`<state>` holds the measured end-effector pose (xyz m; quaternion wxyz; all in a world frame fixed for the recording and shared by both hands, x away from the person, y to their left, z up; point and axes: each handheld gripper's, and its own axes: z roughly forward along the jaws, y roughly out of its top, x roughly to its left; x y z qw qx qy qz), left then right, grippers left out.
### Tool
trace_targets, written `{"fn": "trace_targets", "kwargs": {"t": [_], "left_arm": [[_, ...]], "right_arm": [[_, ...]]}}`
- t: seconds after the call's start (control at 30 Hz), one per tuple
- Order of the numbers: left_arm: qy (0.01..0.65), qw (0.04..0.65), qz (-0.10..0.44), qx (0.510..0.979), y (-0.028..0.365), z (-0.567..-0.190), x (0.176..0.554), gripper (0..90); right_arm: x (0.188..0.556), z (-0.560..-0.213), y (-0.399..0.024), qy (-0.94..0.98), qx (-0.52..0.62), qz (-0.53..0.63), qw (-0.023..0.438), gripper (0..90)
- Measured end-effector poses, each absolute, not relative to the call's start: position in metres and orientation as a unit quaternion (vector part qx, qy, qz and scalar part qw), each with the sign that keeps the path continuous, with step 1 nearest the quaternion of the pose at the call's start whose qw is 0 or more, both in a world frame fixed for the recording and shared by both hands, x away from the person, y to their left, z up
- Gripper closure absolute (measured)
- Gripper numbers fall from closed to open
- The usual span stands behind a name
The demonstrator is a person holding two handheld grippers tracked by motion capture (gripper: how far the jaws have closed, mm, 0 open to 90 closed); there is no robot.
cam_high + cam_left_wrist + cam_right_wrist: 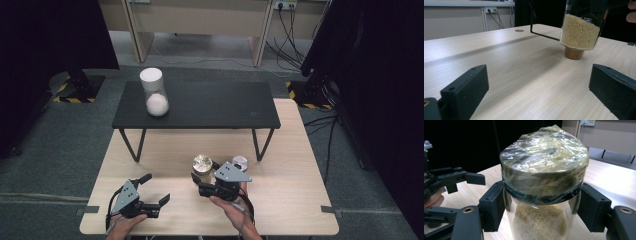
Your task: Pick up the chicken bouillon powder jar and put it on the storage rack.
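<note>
A glass jar of pale yellow grains (202, 166), its lid wrapped in clear film (544, 167), sits between the jaws of my right gripper (202, 187), which is shut on it just under the lid. In the right gripper view both black pads (495, 206) press on the glass. In the left gripper view the jar (580, 31) hangs a little above the light wooden table (290, 195). My left gripper (156, 188) rests near the front left edge, jaws wide open with nothing between them (539, 92).
A small jar with a silvery lid (240, 162) stands just right of the held jar. A low black table (215, 107) stands across the back half and carries a tall white-lidded jar with white contents (154, 92). Cables lie on the floor at right.
</note>
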<state>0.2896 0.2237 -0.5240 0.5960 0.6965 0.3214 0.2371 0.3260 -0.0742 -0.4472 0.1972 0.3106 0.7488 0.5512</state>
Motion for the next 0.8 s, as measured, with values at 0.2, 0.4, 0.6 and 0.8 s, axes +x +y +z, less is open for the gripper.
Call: {"fn": "trace_targets", "kwargs": {"t": [0.2,0.4,0.6,0.8], "left_arm": [[0.322,0.596,0.237,0.697,0.224,-0.524,0.29,2.0],[0.322,0.595,0.237,0.697,0.224,-0.524,0.29,2.0],[0.323,0.595,0.237,0.697,0.224,-0.525,0.29,2.0],[0.323,0.596,0.236,0.696,0.224,-0.525,0.29,2.0]], "right_arm": [[0.327,-0.439,-0.073,0.752,0.306,0.551,0.195,30.6],[0.329,-0.429,-0.072,0.752,0.305,0.553,0.189,30.6],[0.332,-0.418,-0.07,0.754,0.303,0.551,0.19,30.6],[0.337,-0.407,-0.069,0.755,0.301,0.553,0.184,30.6]]}}
